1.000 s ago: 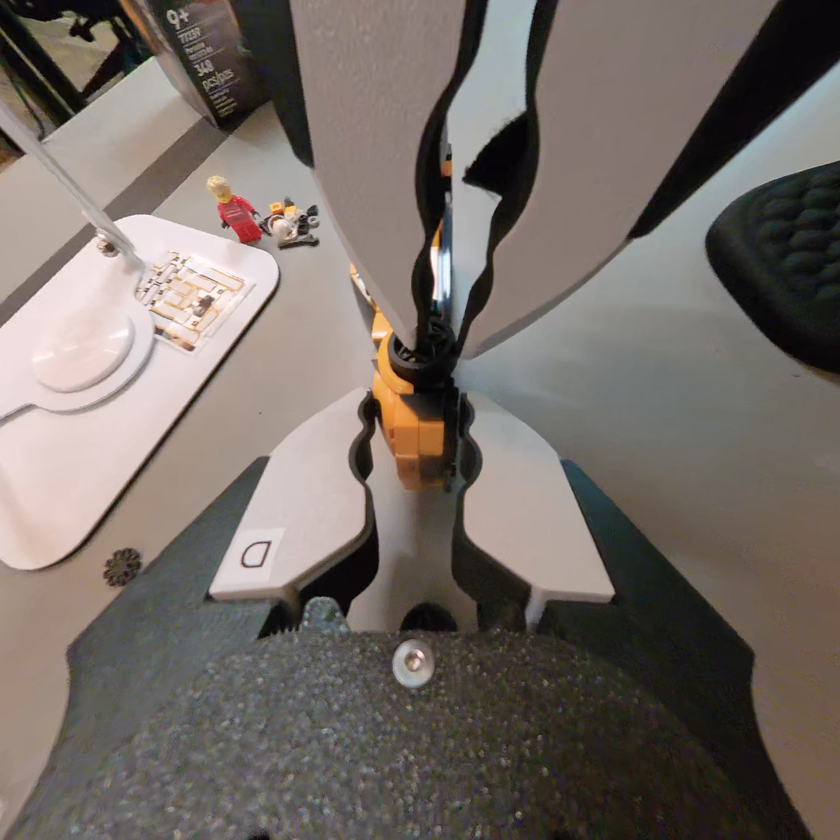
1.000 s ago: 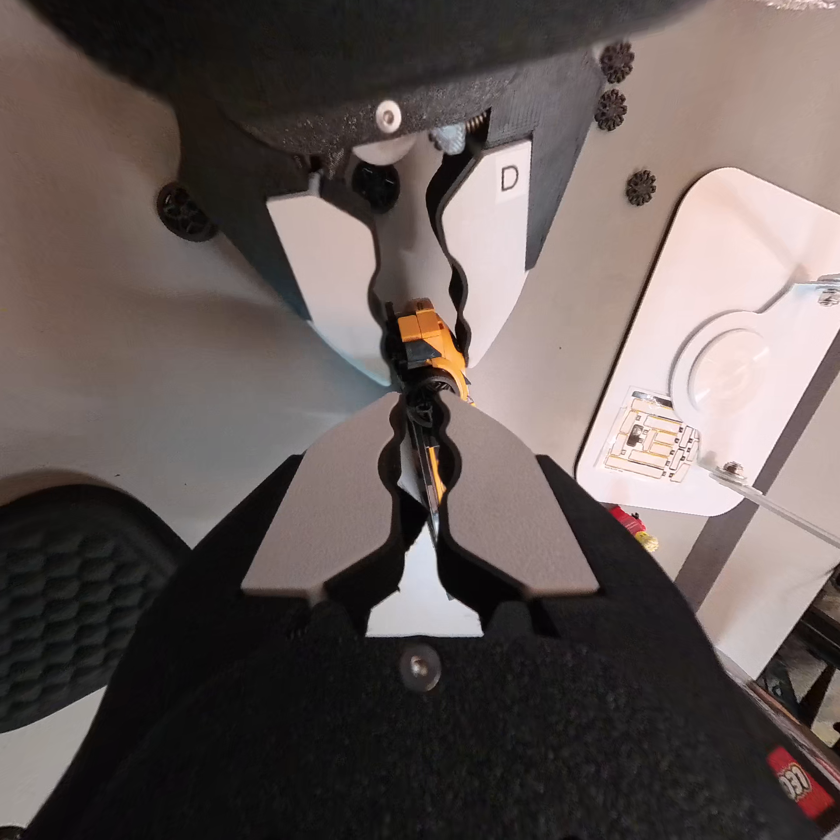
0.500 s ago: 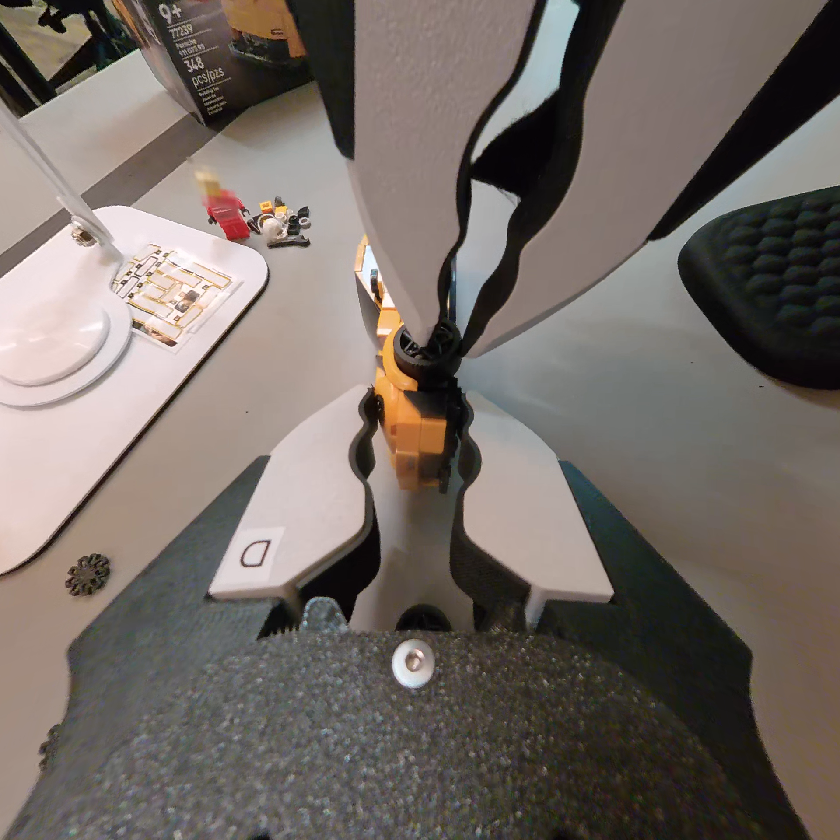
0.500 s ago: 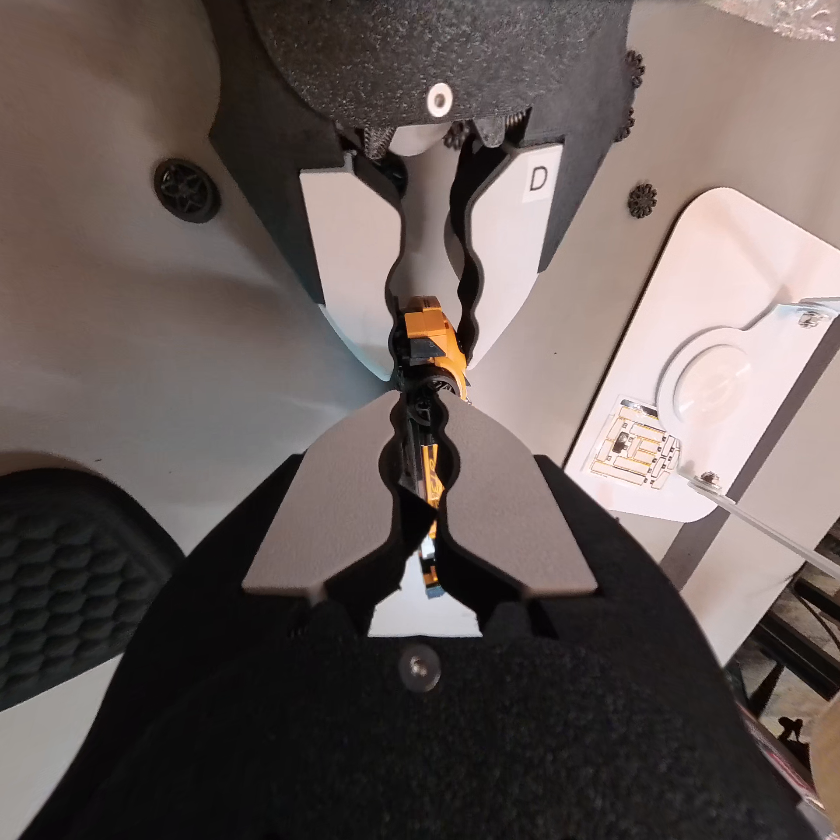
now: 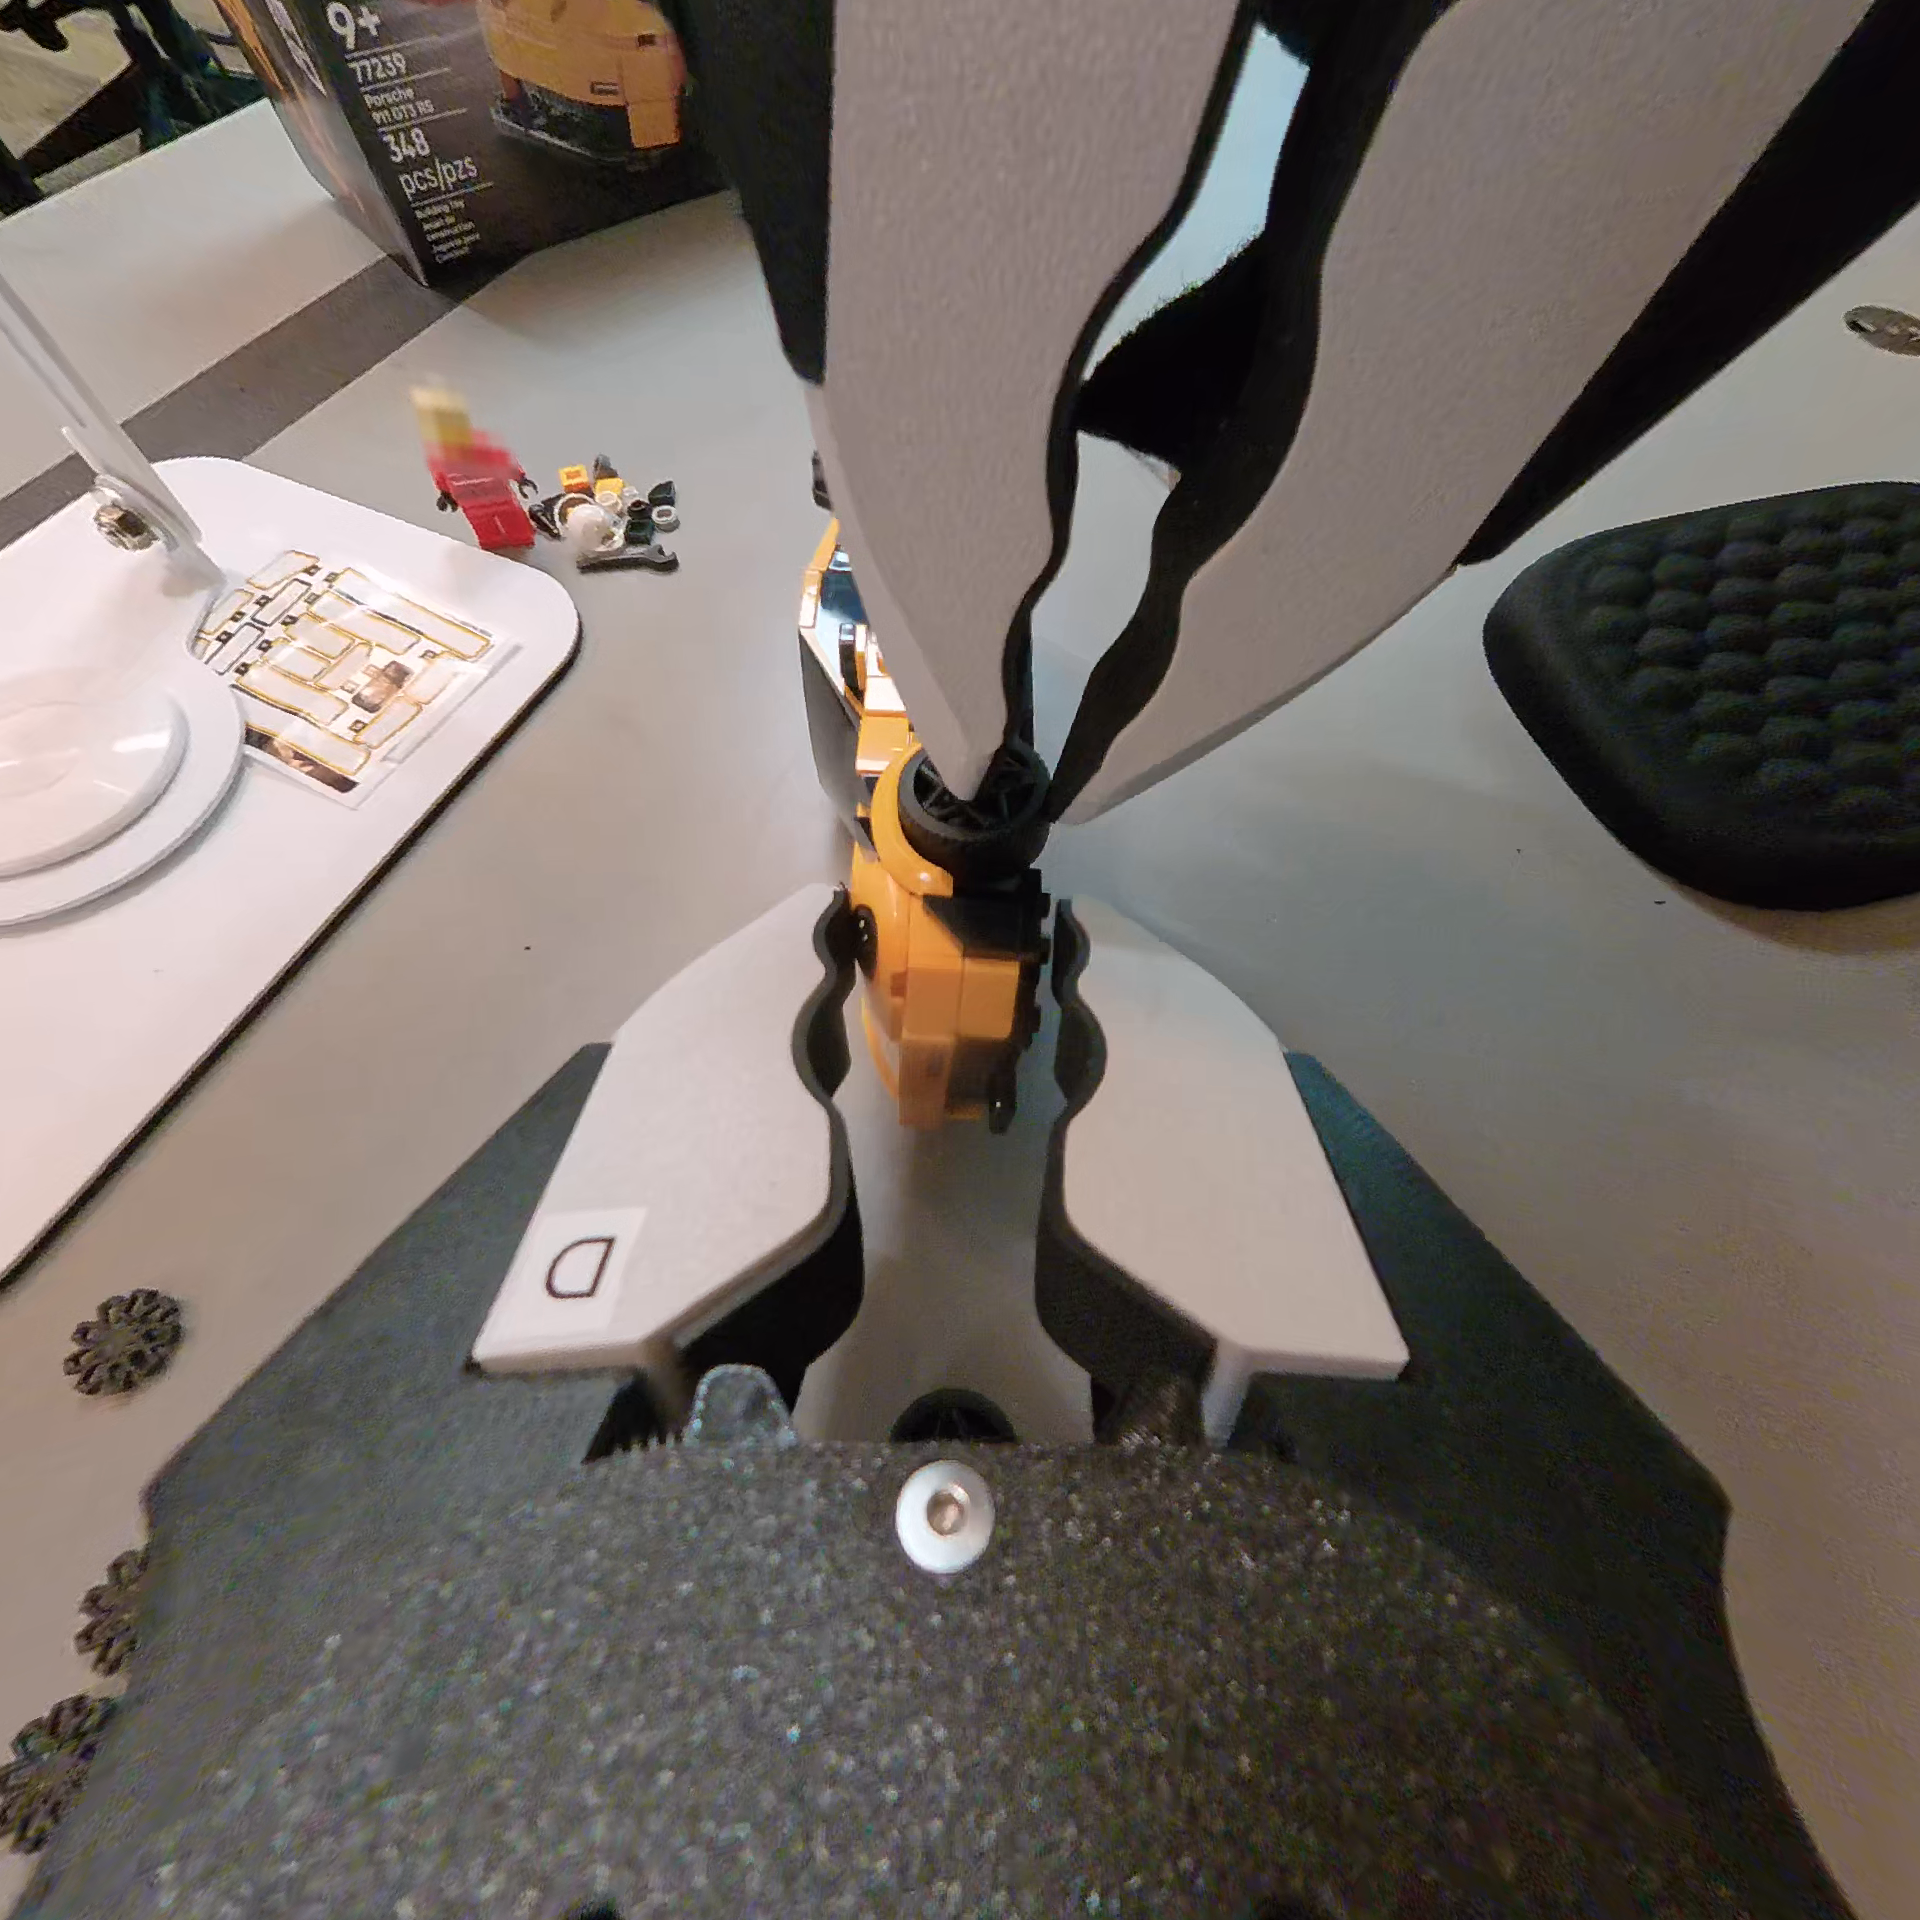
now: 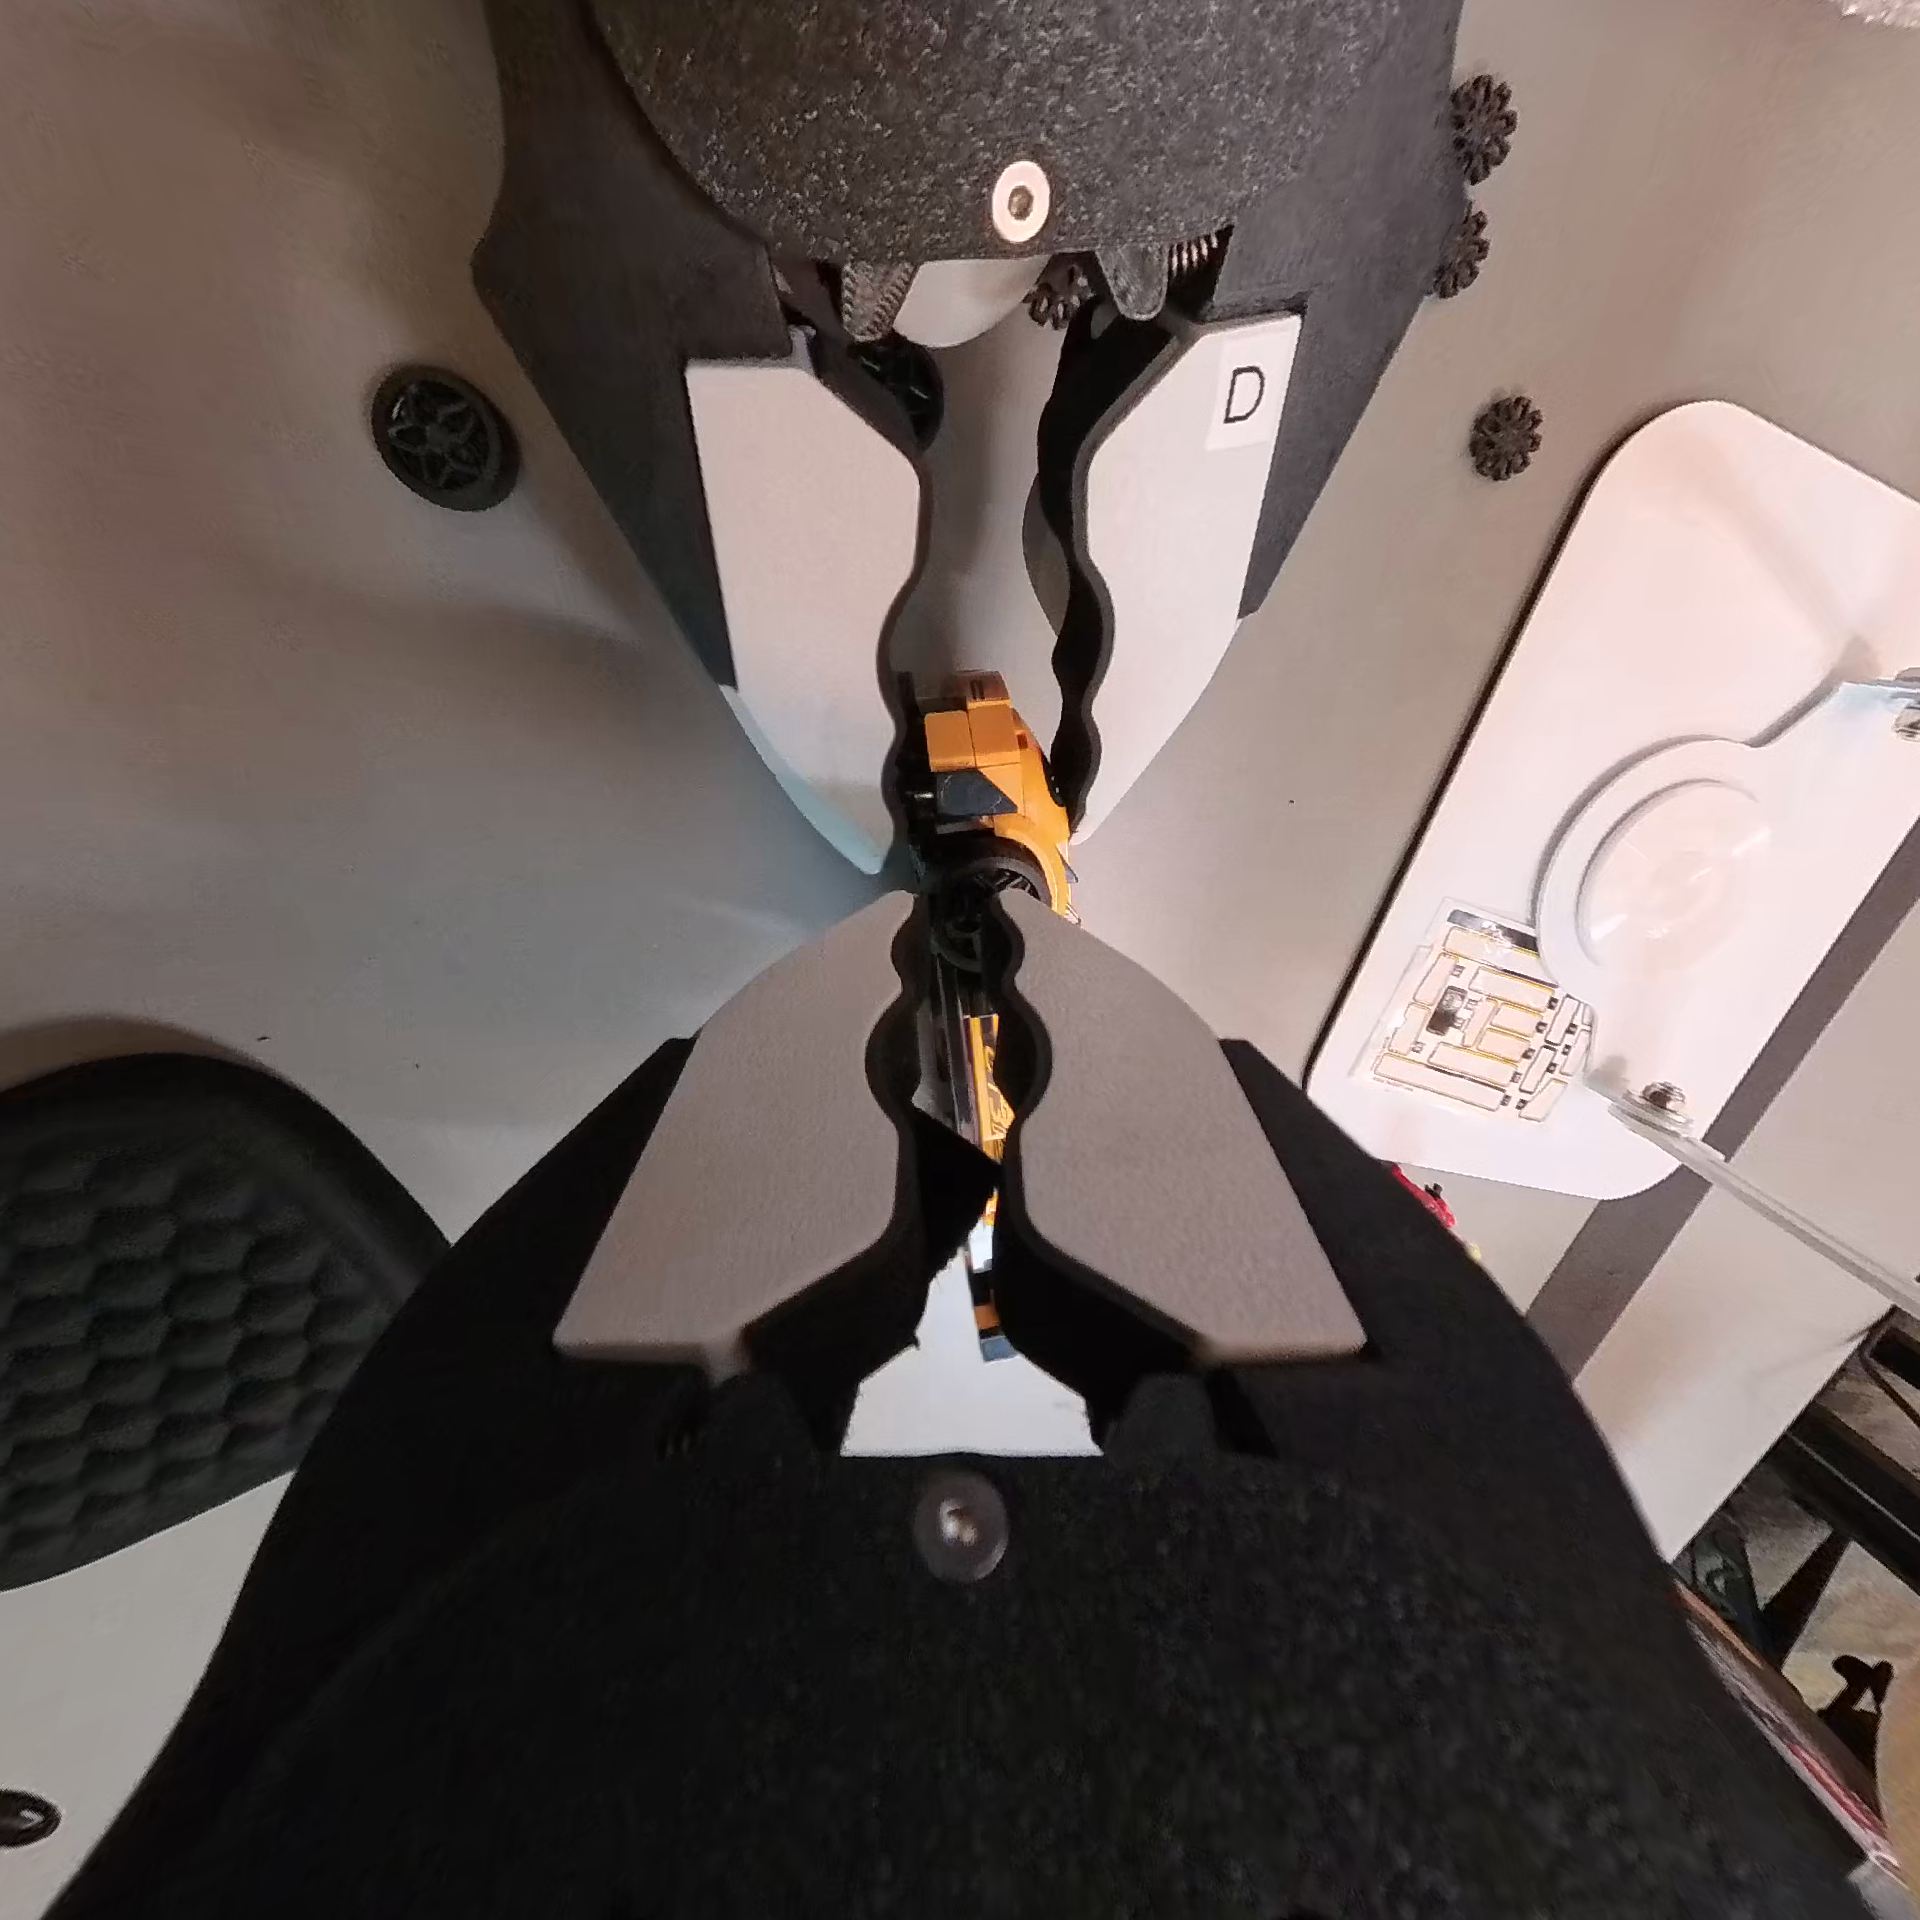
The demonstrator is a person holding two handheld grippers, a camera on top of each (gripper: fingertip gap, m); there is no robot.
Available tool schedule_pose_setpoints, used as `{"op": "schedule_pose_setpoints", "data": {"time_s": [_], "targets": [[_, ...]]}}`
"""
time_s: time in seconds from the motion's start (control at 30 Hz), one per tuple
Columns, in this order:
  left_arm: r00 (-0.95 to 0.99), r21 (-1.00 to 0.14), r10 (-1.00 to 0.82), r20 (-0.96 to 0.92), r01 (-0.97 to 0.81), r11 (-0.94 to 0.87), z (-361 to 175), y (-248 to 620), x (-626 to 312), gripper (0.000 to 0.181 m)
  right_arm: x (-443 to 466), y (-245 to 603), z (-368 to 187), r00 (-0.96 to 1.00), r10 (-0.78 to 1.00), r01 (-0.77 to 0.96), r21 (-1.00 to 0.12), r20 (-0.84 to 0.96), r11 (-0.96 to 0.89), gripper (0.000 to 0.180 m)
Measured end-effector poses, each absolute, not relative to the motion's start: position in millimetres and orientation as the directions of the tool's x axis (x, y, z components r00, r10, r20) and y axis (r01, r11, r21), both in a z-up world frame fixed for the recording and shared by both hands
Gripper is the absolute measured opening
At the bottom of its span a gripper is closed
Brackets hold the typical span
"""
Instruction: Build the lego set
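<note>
The orange toy car (image 5: pixel 940 997) is being held just above the grey table (image 5: pixel 1351 987), near the middle of both views. It is being squeezed at one end by the left gripper (image 5: pixel 951 935). A black wheel (image 5: pixel 971 805) is being pinched by the right gripper (image 6: pixel 961 935), whose tips are clamped on it, and it is being pressed onto the side of the car.

The car body is looking mostly built. Work is still being left: a loose wheel (image 6: pixel 445 436) is lying at 10 o'clock in the right wrist view, and small black snowflake-shaped bits (image 5: pixel 123 1340) are lying at 8 o'clock in the left wrist view. A red toy man (image 5: pixel 473 473) and a pile of tiny pieces (image 5: pixel 613 509) are waiting at 11 o'clock, beside the sticker sheet (image 5: pixel 343 665) on the white board (image 5: pixel 156 987). The set box (image 5: pixel 457 125) is standing behind them.

Compared with a second ago, the same grips are being kept. In the left wrist view more of the box is being shown, and the table things are being seen lower in the picture. More of the wheel is being seen past the tips
</note>
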State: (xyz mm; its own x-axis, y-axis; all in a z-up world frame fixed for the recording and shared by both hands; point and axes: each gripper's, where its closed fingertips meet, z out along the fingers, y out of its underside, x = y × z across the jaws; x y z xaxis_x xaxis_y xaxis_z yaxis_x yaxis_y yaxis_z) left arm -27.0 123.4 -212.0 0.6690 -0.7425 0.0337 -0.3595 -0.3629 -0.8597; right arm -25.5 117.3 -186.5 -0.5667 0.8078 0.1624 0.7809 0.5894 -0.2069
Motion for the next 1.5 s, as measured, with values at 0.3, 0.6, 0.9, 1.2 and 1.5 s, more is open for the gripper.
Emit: {"op": "schedule_pose_setpoints", "data": {"time_s": [0.3,0.6,0.9,1.2,1.5], "targets": [[0.657,-0.844,-0.754,-0.009,-0.41,-0.346,-218.8,117.0,-34.2,0.036,-27.7,116.3,-185.6,-0.514,0.839,0.787,-0.291,0.176,0.544,0.009],[0.641,-0.848,-0.768,-0.013,-0.414,-0.331,-219.3,117.4,-35.0,0.033,-27.8,116.5,-185.8,-0.531,0.828,0.777,-0.287,0.182,0.561,0.012],[0.643,-0.847,-0.766,-0.002,-0.408,-0.34,-219.2,118.1,-34.3,0.033,-27.5,115.7,-185.4,-0.58,0.8,0.766,-0.23,0.155,0.6,0.01],[0.648,-0.845,-0.761,0.011,-0.4,-0.354,-219.4,118.8,-33.7,0.034,-28.8,111.7,-189.1,-0.612,0.777,0.744,-0.226,0.148,0.628,0.007],[0.647,-0.849,-0.761,0.039,-0.38,-0.367,-219.1,117.2,-31.2,0.034,-25.3,114.3,-183.6,-0.561,0.816,0.757,-0.311,0.14,0.574,0.011]]}}
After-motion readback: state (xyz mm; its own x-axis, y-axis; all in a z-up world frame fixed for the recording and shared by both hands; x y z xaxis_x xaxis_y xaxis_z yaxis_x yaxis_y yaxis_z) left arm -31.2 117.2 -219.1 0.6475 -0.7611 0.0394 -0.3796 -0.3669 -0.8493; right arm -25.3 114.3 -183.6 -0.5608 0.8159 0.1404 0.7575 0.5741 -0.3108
